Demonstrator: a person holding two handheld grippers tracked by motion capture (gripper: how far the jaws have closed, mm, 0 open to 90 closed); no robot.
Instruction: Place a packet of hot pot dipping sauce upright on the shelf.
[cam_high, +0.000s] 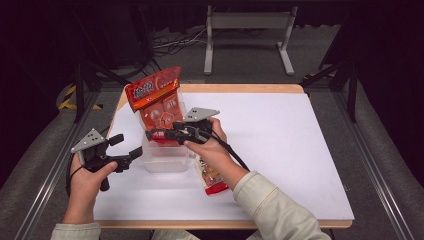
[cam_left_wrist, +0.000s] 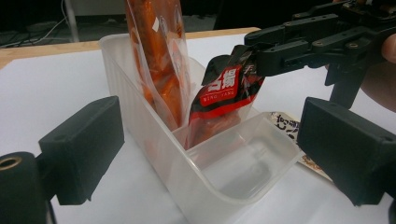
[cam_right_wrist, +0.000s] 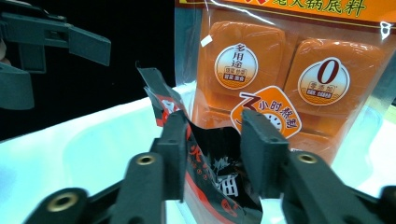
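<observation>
The left gripper (cam_high: 125, 147) hovers with jaws spread, empty, beside the clear tub (cam_high: 165, 160). The right gripper's (cam_right_wrist: 212, 154) jaws stand parted around the black-red packet (cam_left_wrist: 224, 100) inside the tub, before the orange bag (cam_high: 157, 97)

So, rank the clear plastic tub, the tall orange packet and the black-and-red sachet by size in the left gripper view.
1. clear plastic tub
2. tall orange packet, its top cut off by the frame
3. black-and-red sachet

glossy plastic orange packet (cam_high: 157, 97) and black-red sachet (cam_left_wrist: 224, 98) in a translucent, smooth plastic tub (cam_left_wrist: 219, 182); matt white table (cam_high: 290, 150).
</observation>
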